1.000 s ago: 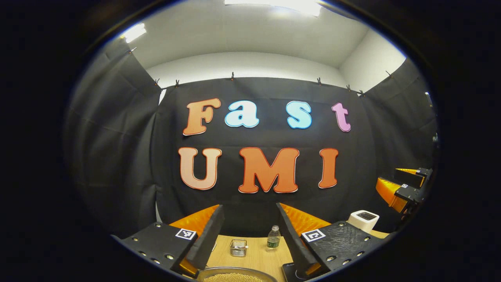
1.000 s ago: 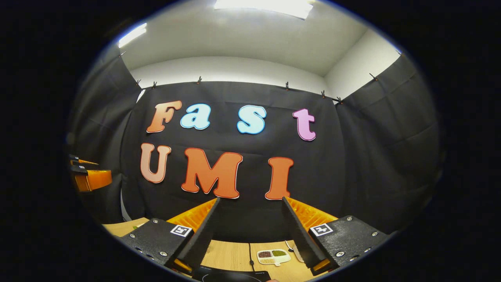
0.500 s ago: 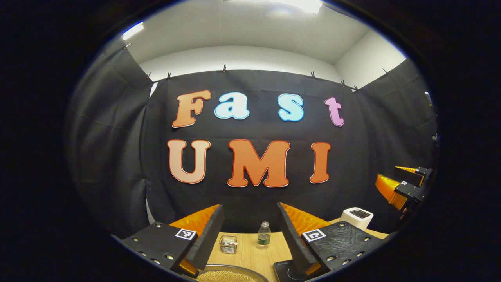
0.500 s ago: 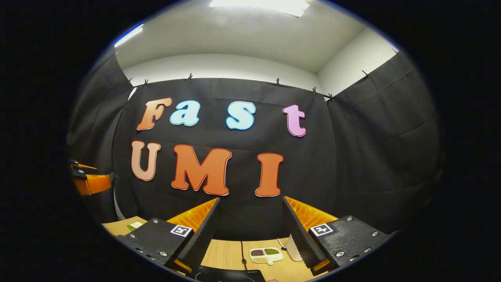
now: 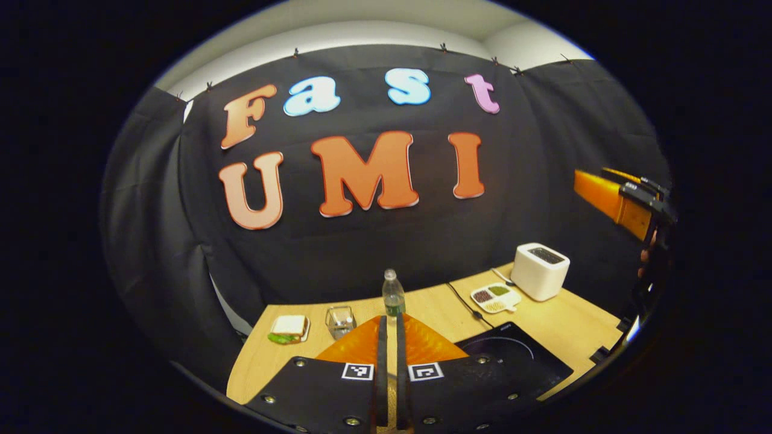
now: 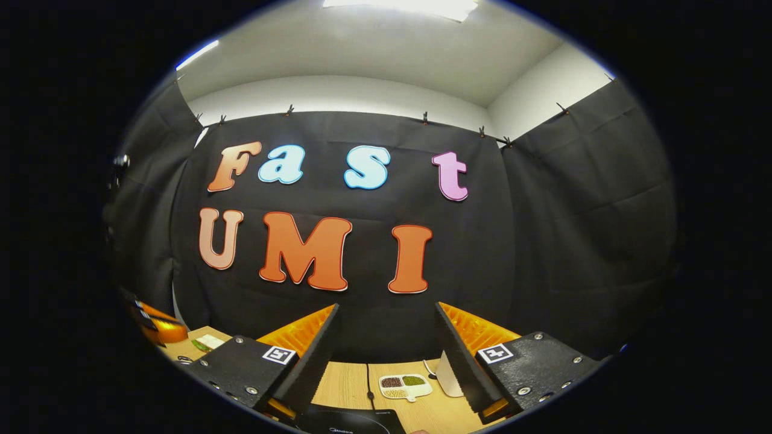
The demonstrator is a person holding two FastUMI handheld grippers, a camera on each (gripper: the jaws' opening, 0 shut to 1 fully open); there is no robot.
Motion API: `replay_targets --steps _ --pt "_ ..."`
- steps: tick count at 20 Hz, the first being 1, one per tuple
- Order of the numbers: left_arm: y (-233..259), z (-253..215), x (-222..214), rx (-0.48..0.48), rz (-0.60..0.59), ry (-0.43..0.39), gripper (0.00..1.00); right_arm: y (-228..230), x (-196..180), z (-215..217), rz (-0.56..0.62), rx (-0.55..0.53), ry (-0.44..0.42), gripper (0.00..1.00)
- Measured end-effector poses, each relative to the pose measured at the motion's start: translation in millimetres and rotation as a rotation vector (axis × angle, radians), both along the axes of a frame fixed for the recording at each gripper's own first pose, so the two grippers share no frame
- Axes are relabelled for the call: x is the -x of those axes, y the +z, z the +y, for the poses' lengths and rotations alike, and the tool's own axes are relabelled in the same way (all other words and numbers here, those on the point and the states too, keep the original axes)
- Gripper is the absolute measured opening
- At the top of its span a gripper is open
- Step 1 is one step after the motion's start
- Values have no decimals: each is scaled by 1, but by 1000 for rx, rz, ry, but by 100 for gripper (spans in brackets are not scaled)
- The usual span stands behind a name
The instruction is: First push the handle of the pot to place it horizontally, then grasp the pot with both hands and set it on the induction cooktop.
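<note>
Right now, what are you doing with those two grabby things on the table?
A person holds a hand-held gripper in each hand above a wooden table. The left hand-held gripper has its fingers together with nothing seen between them, tilted down toward the table. The right hand-held gripper is open and empty, held higher. On the table sit a black induction cooktop, a white toaster, a water bottle, a little dish of beans and a sandwich. Nothing sits on the cooktop yet.

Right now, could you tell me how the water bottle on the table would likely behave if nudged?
The water bottle stands upright, tall and narrow, so it would probably tip easily. It looks like thin clear plastic, so likely light. Once down, it may roll.
</note>
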State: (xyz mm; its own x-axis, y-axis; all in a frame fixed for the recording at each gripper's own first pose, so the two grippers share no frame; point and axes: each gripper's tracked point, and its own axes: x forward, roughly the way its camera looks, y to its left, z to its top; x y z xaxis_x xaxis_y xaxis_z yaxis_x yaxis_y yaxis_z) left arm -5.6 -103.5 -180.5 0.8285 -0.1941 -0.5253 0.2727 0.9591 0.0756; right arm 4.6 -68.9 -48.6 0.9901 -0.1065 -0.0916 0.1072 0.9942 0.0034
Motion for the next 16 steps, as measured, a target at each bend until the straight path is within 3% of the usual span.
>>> replay_targets --steps 8,16 --pt "-124 17 86 -51 485 -21 2 -19 7 -8 48 4 -11 94" --pt "-177 26 155 -16 764 -23 2 -37 7 -13 93 9 -12 94"
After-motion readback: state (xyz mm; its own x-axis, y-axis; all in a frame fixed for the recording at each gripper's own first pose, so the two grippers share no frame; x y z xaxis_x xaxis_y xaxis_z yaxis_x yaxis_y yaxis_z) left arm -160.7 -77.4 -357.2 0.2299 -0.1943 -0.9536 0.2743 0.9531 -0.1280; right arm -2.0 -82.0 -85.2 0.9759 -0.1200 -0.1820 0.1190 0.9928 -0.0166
